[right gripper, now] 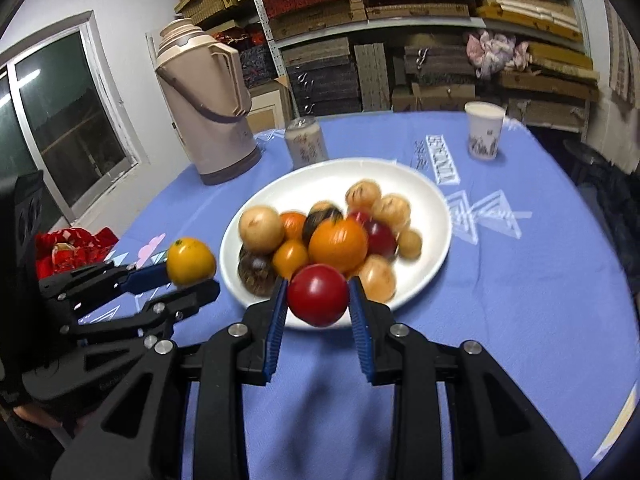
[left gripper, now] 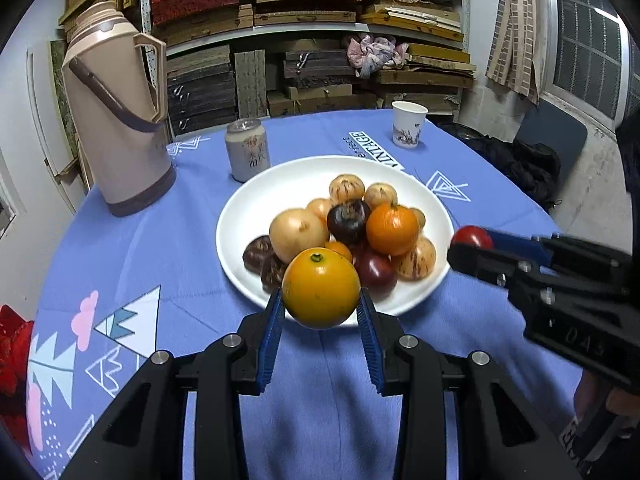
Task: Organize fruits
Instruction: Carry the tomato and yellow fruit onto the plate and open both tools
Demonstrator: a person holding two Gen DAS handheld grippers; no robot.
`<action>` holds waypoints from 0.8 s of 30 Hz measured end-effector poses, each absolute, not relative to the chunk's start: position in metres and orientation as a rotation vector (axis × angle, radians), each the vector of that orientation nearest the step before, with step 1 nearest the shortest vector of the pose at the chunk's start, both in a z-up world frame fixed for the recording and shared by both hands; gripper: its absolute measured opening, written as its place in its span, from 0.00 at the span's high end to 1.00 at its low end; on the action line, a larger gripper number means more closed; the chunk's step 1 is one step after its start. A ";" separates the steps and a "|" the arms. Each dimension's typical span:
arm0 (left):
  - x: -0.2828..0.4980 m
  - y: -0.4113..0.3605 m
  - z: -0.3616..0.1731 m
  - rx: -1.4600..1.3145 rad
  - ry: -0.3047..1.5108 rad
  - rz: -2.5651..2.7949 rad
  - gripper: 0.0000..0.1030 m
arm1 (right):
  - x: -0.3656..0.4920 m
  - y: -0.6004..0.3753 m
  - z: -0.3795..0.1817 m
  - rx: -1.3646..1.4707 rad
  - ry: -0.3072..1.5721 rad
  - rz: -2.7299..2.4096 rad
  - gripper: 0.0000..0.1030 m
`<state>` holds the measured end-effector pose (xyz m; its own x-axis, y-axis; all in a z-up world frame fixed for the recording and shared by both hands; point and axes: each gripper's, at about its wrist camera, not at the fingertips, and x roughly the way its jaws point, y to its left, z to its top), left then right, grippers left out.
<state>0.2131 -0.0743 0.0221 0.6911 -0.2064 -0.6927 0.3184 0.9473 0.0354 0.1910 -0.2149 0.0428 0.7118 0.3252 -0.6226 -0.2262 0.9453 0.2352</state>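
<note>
Two grippers are each carrying a fruit beside a white plate (left gripper: 240, 216) heaped with fruit on a blue tablecloth (left gripper: 160, 248).

From the left wrist camera, the left gripper (left gripper: 321, 312) is clamping a yellow orange (left gripper: 321, 287) between its blue pads, at the near rim of the plate. At the right edge, the right gripper (left gripper: 468, 250) is gripping a red tomato (left gripper: 472, 236) just beside the plate. A tan thermos (left gripper: 116, 112), a can (left gripper: 247, 149) and a paper cup (left gripper: 409, 123) are standing behind the plate.

From the right wrist camera, the right gripper (right gripper: 319, 300) is squeezing the red tomato (right gripper: 318, 294) at the plate's (right gripper: 436, 208) near rim, the piled fruit behind it blurring. To the left, the left gripper (right gripper: 192, 280) is pinching the yellow orange (right gripper: 190, 261), close to the plate's left rim. The thermos (right gripper: 204, 104), can (right gripper: 306, 142) and cup (right gripper: 484, 130) are lining the far side of the tablecloth (right gripper: 520, 280).
</note>
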 end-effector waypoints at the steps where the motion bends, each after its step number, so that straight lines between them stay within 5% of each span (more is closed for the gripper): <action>1: 0.215 -0.076 0.024 0.159 0.752 -0.291 0.64 | 0.198 -0.215 0.048 0.136 0.712 0.303 0.70; 21: 0.294 -0.092 0.026 0.129 0.804 -0.265 0.63 | 0.243 -0.231 0.049 0.135 0.714 0.279 0.64; 22: 0.298 -0.094 0.026 0.134 0.804 -0.257 0.62 | 0.244 -0.232 0.048 0.141 0.713 0.283 0.63; 24: 0.304 -0.096 0.026 0.143 0.802 -0.231 0.44 | 0.247 -0.234 0.047 0.165 0.714 0.293 0.62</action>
<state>0.3043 -0.0964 0.0261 0.6716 -0.1508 -0.7254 0.2585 0.9652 0.0387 0.2471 -0.2343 0.0474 0.7175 0.3196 -0.6189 -0.2081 0.9463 0.2473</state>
